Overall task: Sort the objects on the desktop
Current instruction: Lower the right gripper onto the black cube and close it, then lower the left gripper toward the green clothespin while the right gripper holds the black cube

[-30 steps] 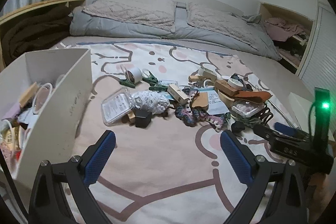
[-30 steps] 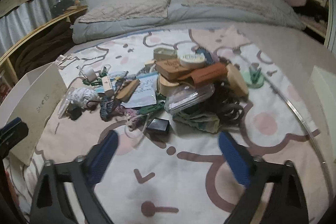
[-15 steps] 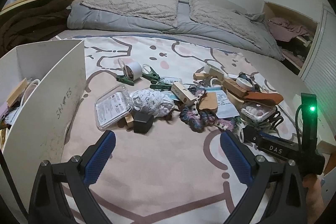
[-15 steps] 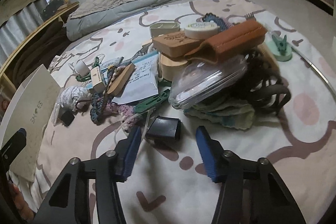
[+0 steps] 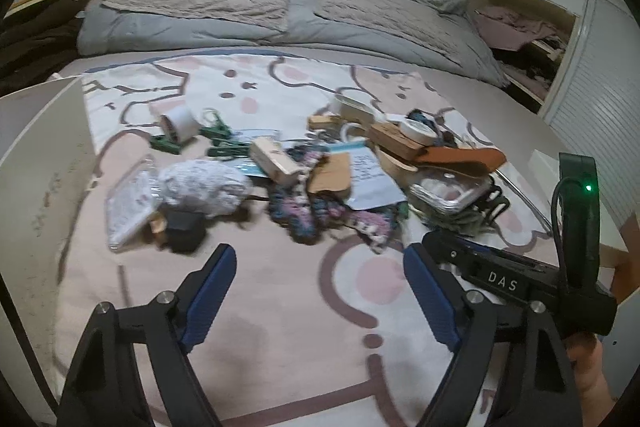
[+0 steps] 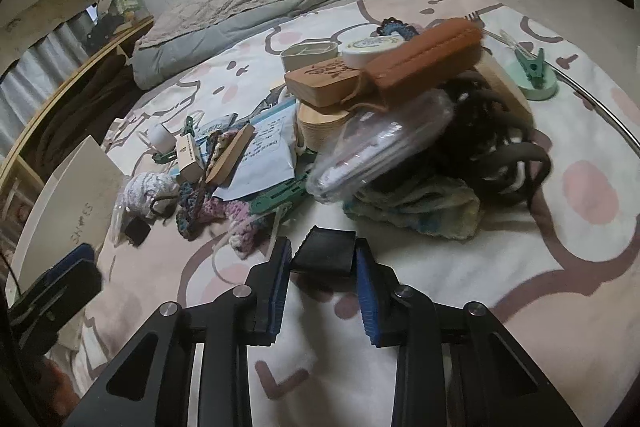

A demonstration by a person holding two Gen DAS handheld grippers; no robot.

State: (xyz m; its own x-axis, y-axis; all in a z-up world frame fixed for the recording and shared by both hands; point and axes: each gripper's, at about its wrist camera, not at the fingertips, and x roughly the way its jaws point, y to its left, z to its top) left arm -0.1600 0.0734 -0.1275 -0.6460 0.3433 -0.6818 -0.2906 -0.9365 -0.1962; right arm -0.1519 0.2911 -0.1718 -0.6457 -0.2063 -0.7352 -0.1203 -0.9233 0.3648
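1. Most of the sorting is left, I think. A big pile (image 6: 360,131) of small things lies on the blanket (image 6: 520,287), and the white box (image 5: 36,163) stands to the left of the pile.
2. My right gripper (image 6: 322,263) points down at the near edge of the pile. Its jaws have just been closing, and now they squeeze a small black block (image 6: 324,251).
3. My left gripper (image 5: 320,283) tilts down just in front of the pile. Its jaws have just been closing a little, but they stand wide apart with nothing between them.
4. Another black block (image 5: 184,227) sits at the left end of the pile.
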